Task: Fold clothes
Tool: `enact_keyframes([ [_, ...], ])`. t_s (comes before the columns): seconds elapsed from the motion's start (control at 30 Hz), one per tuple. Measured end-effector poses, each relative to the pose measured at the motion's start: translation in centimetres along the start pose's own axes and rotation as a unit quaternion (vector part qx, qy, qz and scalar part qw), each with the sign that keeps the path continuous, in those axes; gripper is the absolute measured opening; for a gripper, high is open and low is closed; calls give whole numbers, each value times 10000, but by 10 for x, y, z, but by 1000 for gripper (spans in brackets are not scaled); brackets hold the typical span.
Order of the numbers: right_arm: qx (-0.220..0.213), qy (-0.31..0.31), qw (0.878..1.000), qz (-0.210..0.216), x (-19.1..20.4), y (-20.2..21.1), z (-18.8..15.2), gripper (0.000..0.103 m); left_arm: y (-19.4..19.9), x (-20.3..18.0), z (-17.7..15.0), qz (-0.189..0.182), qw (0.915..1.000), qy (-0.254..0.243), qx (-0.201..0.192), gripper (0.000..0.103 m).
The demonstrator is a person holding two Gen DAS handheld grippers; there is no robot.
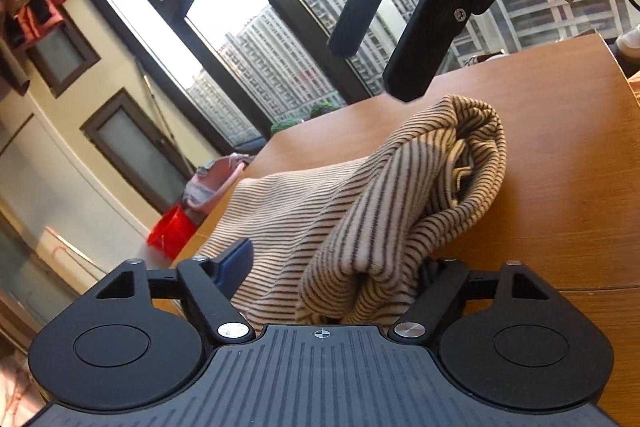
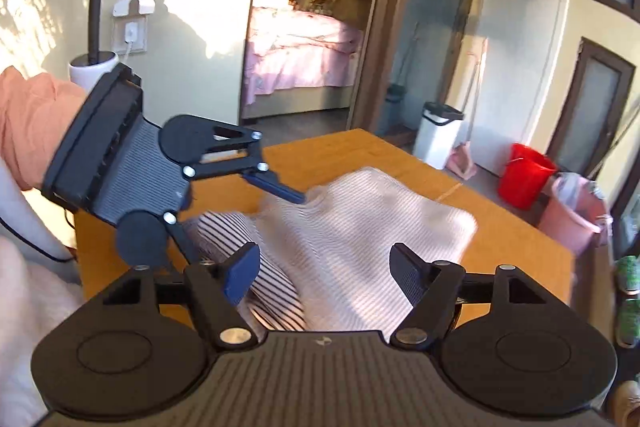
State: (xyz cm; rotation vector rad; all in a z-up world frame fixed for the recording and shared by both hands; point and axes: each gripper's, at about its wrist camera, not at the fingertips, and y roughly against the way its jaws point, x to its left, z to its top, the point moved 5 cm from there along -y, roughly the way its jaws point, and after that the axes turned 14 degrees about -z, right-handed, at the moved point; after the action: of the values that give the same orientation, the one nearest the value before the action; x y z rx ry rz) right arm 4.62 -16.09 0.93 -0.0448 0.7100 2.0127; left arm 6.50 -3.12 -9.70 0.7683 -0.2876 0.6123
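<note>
The one beige, dark-striped knit garment [image 1: 360, 211] lies bunched on the brown wooden table [image 1: 560, 187], a fold lifted between the left tool's [image 1: 340, 267] fingers. That hold looks shallow; a tug could slip the cloth free. The right tool [image 2: 324, 271] hovers wide open above it. Two tools, one garment.

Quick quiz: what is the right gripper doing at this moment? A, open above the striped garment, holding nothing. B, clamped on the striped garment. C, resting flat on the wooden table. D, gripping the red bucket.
A: the right gripper has its fingers spread wide with only air between them, poised over the striped garment on the wooden table.
</note>
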Motion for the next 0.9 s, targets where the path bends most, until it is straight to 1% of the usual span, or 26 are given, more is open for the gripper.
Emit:
enact_keyframes([
  [0.03, 93, 6, 9999, -92, -4, 0, -8, 72, 1, 1, 0, -34, 9999, 102, -34, 70],
  [0.07, 189, 13, 9997, -169, -7, 0, -16, 72, 3, 5, 0, -113, 9995, 281, -76, 69],
  [0.17, 330, 190, 9988, -293, -4, -2, -41, 72, 9, 25, -1, -397, 9935, 1043, -231, 66],
  [0.27, 107, 515, 9970, -564, 12, -11, -48, 72, 13, 42, -4, -494, 9864, 1539, -307, 65],
  [0.37, -59, 1121, 9915, -659, 33, -31, -47, 72, 13, 53, -9, -468, 9803, 1903, -231, 65],
  [0.4, -107, 1355, 9889, -607, 41, -35, -47, 72, 13, 56, -11, -454, 9781, 2022, -195, 65],
  [0.47, -187, 1759, 9831, -465, 57, -40, -48, 73, 14, 61, -14, -389, 9761, 2132, -129, 66],
  [0.5, -215, 1951, 9796, -432, 64, -42, -47, 76, 16, 63, -15, -380, 9749, 2192, -124, 66],
  [0.53, -281, 2148, 9750, -493, 70, -45, -48, 81, 17, 64, -15, -388, 9732, 2264, -135, 66],
  [0.57, -315, 2213, 9732, -549, 71, -46, -49, 82, 19, 66, -15, -397, 9714, 2336, -146, 66],
  [0.63, -370, 2301, 9702, -655, 72, -48, -51, 83, 21, 69, -15, -416, 9684, 2455, -166, 66],
  [0.7, -396, 2293, 9687, -859, 69, -52, -52, 83, 23, 69, -15, -436, 9677, 2476, -181, 66],
  [0.77, -510, 2453, 9617, -1113, 67, -59, -53, 83, 23, 67, -15, -475, 9668, 2502, -202, 66],
  [0.83, -654, 2481, 9583, -1256, 68, -68, -51, 81, 24, 67, -16, -528, 9639, 2596, -247, 66],
  [0.87, -618, 2426, 9597, -1278, 69, -74, -49, 78, 24, 67, -16, -561, 9620, 2657, -274, 66],
  [0.9, -527, 2377, 9618, -1249, 70, -79, -47, 64, 23, 67, -16, -585, 9606, 2701, -300, 66],
])
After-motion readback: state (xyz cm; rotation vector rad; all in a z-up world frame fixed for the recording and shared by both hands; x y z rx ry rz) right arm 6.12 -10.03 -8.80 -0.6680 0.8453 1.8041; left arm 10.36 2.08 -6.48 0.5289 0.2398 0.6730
